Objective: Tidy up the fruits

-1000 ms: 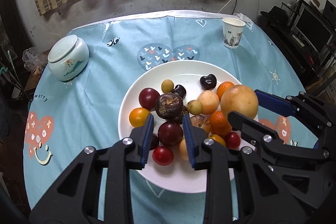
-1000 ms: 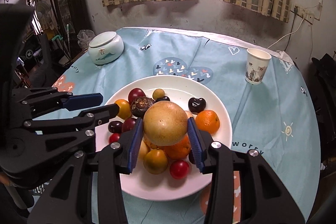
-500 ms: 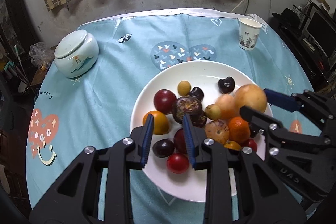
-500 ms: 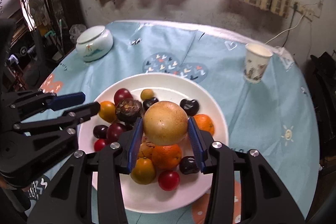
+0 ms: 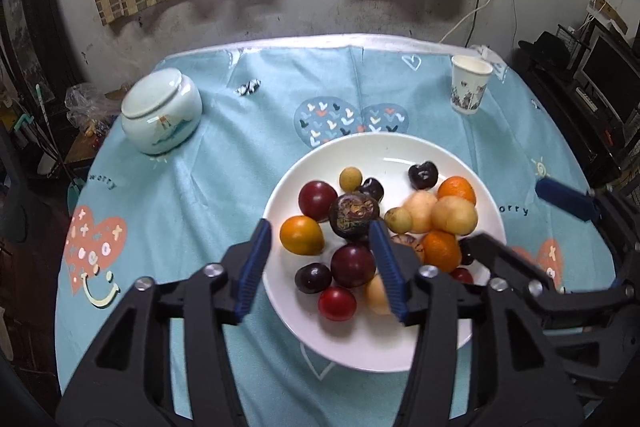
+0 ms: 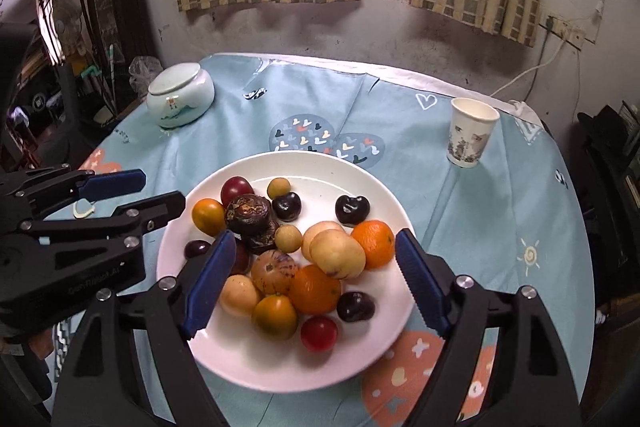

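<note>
A white plate point(image 5: 380, 141) point(image 6: 300, 157) on the blue tablecloth holds several fruits: oranges, plums, cherries and a dark mangosteen point(image 5: 354, 213). My left gripper point(image 5: 318, 239) hovers over the plate's near left side, jaws opening. A dark red plum point(image 5: 352, 265) lies on the plate between the jaws, untouched by the pads. My right gripper point(image 6: 314, 239) hangs above the pile, jaws opening wide. The big yellow fruit point(image 6: 338, 253) point(image 5: 454, 215) rests on the pile between them, free of the pads. Each gripper shows at the edge of the other's view.
A pale lidded ceramic jar point(image 5: 160, 115) point(image 6: 180, 99) stands at the table's far left. A paper cup point(image 5: 470, 89) point(image 6: 472, 131) stands at the far right. Behind the round table are a wall and curtains. Dark furniture flanks both sides.
Both grippers have opened. The right one let go of the big yellow fruit, which now lies on the pile. The left pads spread away from the dark red plum.
</note>
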Demonstrator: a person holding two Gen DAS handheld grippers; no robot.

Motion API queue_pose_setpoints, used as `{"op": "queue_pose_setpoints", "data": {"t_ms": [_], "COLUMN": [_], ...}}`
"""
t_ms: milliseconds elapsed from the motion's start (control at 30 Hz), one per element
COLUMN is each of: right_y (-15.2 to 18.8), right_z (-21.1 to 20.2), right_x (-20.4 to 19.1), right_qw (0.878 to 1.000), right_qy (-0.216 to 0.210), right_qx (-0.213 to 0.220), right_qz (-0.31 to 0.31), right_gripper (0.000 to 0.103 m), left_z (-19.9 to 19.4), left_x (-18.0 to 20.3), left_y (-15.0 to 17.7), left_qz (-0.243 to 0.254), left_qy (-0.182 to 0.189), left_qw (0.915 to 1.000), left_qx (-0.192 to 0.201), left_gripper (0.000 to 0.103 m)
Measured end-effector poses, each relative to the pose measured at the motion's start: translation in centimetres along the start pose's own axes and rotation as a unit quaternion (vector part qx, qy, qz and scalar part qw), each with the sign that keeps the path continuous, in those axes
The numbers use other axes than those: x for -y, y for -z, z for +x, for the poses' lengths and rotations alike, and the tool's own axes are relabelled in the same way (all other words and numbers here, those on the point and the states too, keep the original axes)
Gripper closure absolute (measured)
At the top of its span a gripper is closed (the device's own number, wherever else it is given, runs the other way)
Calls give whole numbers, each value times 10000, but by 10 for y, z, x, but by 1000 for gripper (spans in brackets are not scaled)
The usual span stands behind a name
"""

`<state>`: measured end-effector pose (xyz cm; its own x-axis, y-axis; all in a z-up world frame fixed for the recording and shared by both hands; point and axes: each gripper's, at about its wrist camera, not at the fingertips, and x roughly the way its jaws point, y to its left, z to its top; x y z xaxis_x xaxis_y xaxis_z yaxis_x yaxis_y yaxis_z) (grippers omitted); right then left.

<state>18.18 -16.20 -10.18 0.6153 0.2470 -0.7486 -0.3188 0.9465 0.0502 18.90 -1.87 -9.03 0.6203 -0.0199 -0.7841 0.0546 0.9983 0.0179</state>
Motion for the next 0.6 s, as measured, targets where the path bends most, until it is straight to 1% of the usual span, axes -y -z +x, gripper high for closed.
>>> {"op": "queue_pose_setpoints", "data": {"t_ms": [33,67,100,133,200,233,267,333,433,467,600], "right_y": [4,10,14,20,33,39,43,52,60,62,68], "right_z": [-6,-16,-22,-29,-45,-52,-57,-69,-85,-89,-109], "right_x": [1,1,1,1,0,-2,-3,-8,-14,-17,-27], "right_qw": [10000,9999,9998,9996,9992,9991,9991,9990,9990,9990,9986], "right_qy": [-8,-17,-33,-51,-100,-102,-99,-91,-83,-82,-108], "right_qx": [28,80,108,129,157,173,183,200,252,276,423], "right_qz": [61,141,188,245,351,371,376,387,362,347,285], "right_gripper": [21,21,21,21,21,20,20,20,20,20,19], "left_z": [-6,-14,-25,-35,-59,-69,-78,-99,-118,-125,-148], "left_x": [1,2,3,3,5,6,7,9,8,8,10], "left_y": [-1,-1,-2,-3,-4,-4,-4,-4,-1,2,10], "left_qz": [18,42,59,63,82,87,84,44,-98,-151,-176], "left_qy": [-28,-79,-149,-179,-107,-120,-123,69,347,389,194], "left_qw": [10000,9998,9993,9986,9965,9954,9944,9921,9904,9893,9875], "left_qx": [77,181,340,489,821,943,1045,1255,1333,1397,1556], "left_gripper": [34,30,23,18,15,9,7,4,2,2,3]}}
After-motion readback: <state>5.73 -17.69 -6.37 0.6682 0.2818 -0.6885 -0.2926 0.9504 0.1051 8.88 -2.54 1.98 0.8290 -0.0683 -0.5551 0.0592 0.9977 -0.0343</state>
